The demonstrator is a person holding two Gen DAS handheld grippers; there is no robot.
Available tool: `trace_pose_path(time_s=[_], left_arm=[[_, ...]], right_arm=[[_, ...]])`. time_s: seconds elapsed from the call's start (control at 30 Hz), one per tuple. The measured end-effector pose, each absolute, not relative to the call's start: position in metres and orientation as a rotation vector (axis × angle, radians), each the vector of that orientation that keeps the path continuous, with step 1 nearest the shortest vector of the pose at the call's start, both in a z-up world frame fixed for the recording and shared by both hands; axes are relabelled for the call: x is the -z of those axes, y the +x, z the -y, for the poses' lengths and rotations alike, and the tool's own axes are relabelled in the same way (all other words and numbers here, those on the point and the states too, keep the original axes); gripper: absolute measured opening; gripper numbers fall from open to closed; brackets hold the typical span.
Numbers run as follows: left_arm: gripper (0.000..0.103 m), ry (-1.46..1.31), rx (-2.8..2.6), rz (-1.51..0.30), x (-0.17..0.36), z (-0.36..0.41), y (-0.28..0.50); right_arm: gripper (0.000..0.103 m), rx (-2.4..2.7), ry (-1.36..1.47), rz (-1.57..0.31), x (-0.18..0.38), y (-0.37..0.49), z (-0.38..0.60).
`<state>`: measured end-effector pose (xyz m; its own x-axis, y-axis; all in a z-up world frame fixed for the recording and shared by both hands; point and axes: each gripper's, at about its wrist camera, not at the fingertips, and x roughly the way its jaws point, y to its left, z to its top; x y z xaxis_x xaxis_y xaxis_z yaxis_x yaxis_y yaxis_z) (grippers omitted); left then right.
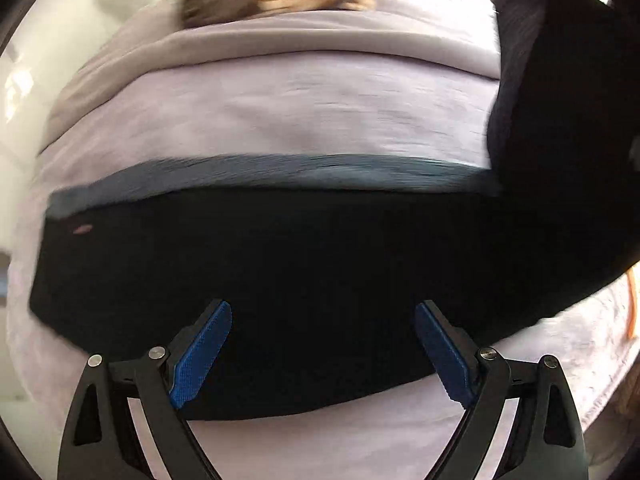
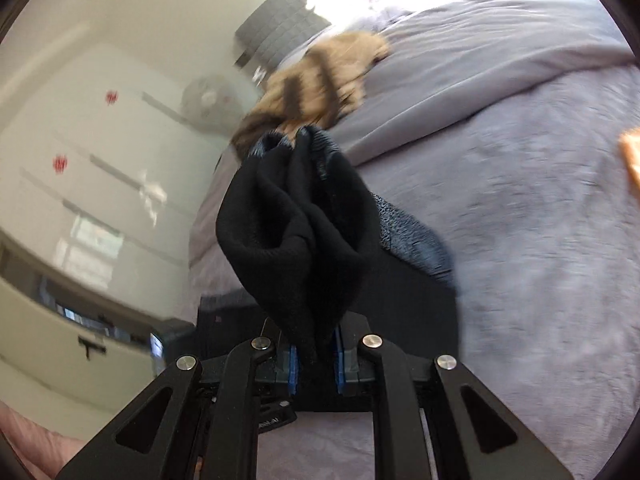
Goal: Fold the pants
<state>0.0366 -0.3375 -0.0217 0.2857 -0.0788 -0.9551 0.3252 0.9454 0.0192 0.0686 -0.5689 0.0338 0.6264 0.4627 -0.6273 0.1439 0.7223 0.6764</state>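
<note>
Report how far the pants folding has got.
Done: part of the black knit pants lies flat as a broad band on the lavender bedspread, its grey-blue inner lining showing along one edge. In hand: the right gripper is shut on a bunched end of the pants, lifted off the bed; the left gripper is open above the flat part, holding nothing. Left: laying the lifted end over and finishing the fold.

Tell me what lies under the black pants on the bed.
Under the black pants lies the lilac bed cover, showing on every side of them. A grey-blue inner layer shows along their far edge. Anything beneath their middle is covered.
</note>
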Motion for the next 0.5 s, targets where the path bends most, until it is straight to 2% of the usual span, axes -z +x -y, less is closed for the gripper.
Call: trace_pose_path(time_s=[0.17,0.27,0.33,0.4,0.5], left_arm=[[0.094,0.176,0.109,-1.277,0.024,0.251,0.049],[0.094,0.158,0.067,-1.268,0.021,0.213,0.056],[0.094,0.143,0.071,-1.263,0.017,0.2,0.059],[0.094,0.115,0.106,-1.274,0.013,0.187,0.065],[0.094,0.09,0.174,-1.292,0.007,0.186,0.07]], right_arm=[[0.015,-0.229,0.592,-1.103,0.022,0.116,0.463],[0.02,-0.133,0.358,-1.204,0.048,0.126,0.407],[0.023,-0.072,0.179,-1.199,0.043,0.123,0.38],[0.044,-0.087,0.054,-1.179,0.029,0.114,0.356],[0.051,-0.183,0.079,-1.149,0.009,0.099,0.358]])
